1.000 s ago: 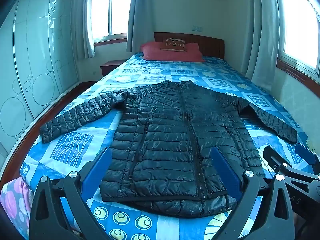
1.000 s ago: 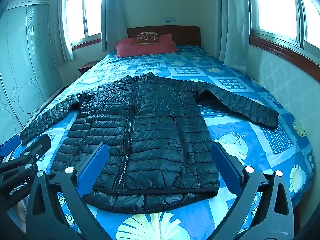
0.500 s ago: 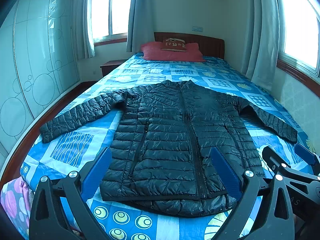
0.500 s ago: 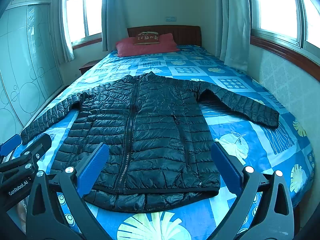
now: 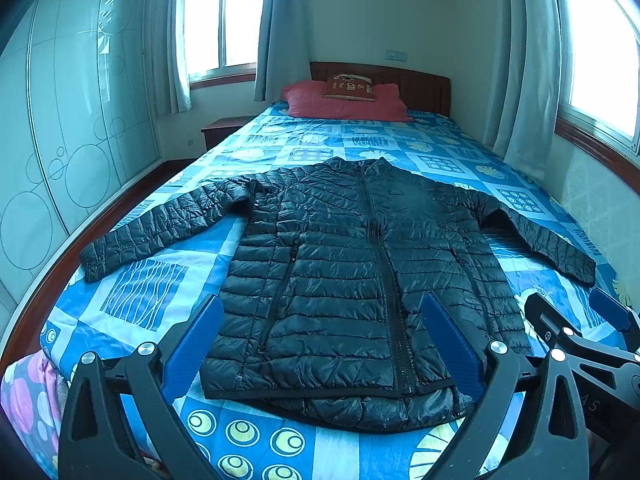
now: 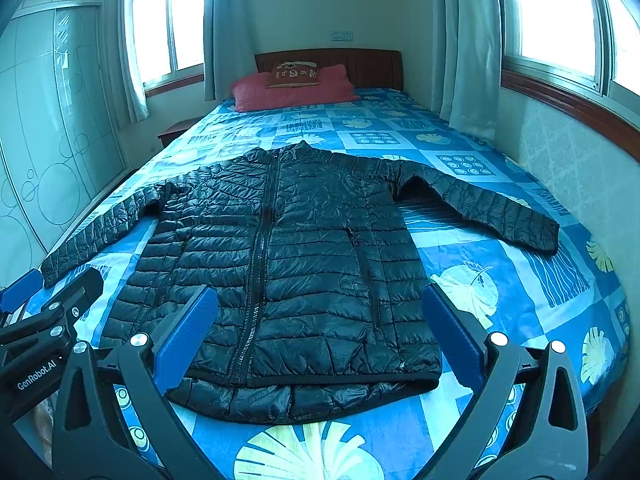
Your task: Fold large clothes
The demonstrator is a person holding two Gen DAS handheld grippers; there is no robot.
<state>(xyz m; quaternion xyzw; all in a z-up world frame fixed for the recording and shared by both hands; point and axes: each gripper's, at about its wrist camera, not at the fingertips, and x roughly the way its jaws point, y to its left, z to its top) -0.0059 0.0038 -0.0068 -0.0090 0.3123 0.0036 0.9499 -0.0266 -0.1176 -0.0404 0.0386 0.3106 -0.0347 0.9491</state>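
Black jacket [image 5: 344,276] flat on bed [image 5: 136,300] | left gripper [image 5: 320,344] released, hovering | right gripper [image 6: 316,336] released, hovering

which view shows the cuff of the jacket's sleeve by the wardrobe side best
The left wrist view. There that sleeve cuff lies in full sight on the bedspread, nothing covering it. In the right wrist view the same cuff sits at the picture's edge, partly behind the left gripper.

Both views from bed [image 5: 132,300] foot, headboard-facing; shared jacket [image 6: 280,264]
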